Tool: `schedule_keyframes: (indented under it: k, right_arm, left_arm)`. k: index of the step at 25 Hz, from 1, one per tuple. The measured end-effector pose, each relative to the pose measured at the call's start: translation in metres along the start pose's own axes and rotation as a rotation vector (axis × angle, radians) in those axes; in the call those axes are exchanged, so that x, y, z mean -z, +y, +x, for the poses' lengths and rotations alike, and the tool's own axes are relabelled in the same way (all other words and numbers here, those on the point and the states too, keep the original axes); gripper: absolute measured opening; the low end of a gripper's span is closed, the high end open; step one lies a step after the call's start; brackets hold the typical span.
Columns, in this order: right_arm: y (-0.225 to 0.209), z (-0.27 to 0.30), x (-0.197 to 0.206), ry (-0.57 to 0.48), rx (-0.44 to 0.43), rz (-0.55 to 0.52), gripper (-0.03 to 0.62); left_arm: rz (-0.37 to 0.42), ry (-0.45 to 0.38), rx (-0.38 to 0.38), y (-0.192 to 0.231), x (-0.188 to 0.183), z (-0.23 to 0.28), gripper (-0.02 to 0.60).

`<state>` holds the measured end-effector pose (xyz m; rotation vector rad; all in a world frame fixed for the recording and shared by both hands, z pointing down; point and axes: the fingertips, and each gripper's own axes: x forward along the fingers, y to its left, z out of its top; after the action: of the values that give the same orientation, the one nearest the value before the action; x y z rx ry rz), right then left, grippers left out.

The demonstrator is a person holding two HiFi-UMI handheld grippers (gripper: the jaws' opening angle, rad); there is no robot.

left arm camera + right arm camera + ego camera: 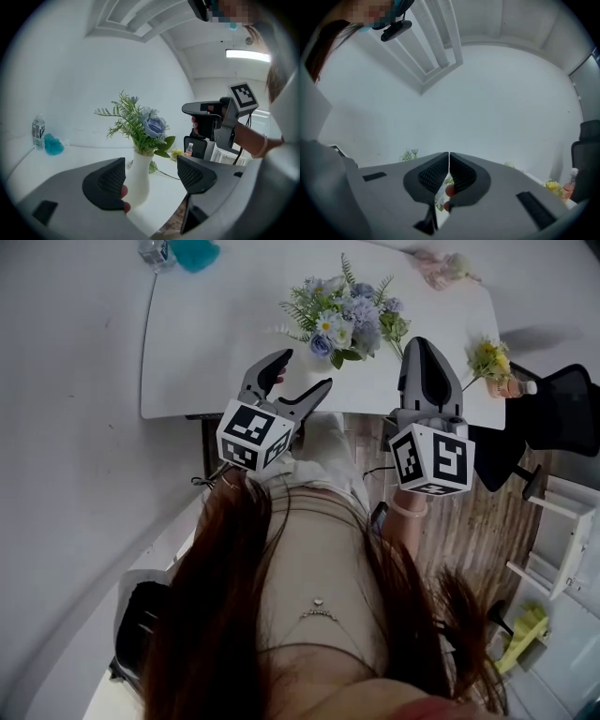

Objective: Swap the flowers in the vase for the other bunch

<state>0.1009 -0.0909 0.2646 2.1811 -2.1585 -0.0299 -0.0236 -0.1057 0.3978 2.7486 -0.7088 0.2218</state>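
A blue and white flower bunch (342, 320) stands in a white vase (138, 180) on the white table (206, 343). A yellow bunch (489, 360) lies at the table's right end, and it shows small behind the vase in the left gripper view (176, 153). My left gripper (305, 371) is open near the table's front edge. The vase stands a little ahead of its jaws and nothing is between them (152, 180). My right gripper (427, 345) is shut and empty, to the right of the vase; its jaws meet (448, 164).
A clear bottle and a teal object (192, 251) sit at the table's far left corner. Pink flowers (441, 266) lie at the far right. A small bottle (514, 387) stands by the yellow bunch. A black office chair (562, 409) is beside the table's right end.
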Motion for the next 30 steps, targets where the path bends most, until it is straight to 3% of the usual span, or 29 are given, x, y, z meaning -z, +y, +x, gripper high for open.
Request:
schedule_keyframes:
  k: [11, 18, 30]
  right_arm:
    - [-0.017, 0.031, 0.000, -0.002, -0.045, -0.016, 0.028]
    - [-0.036, 0.032, 0.003, 0.009, -0.019, -0.021, 0.028]
    - [-0.073, 0.029, 0.008, 0.030, 0.069, -0.030, 0.028]
  left_arm:
    - [0.042, 0.004, -0.040, 0.002, 0.001, 0.030, 0.397]
    - [0.061, -0.026, -0.077, 0.008, -0.005, 0.051, 0.408]
    - [0.061, -0.024, -0.015, 0.012, -0.009, 0.094, 0.412]
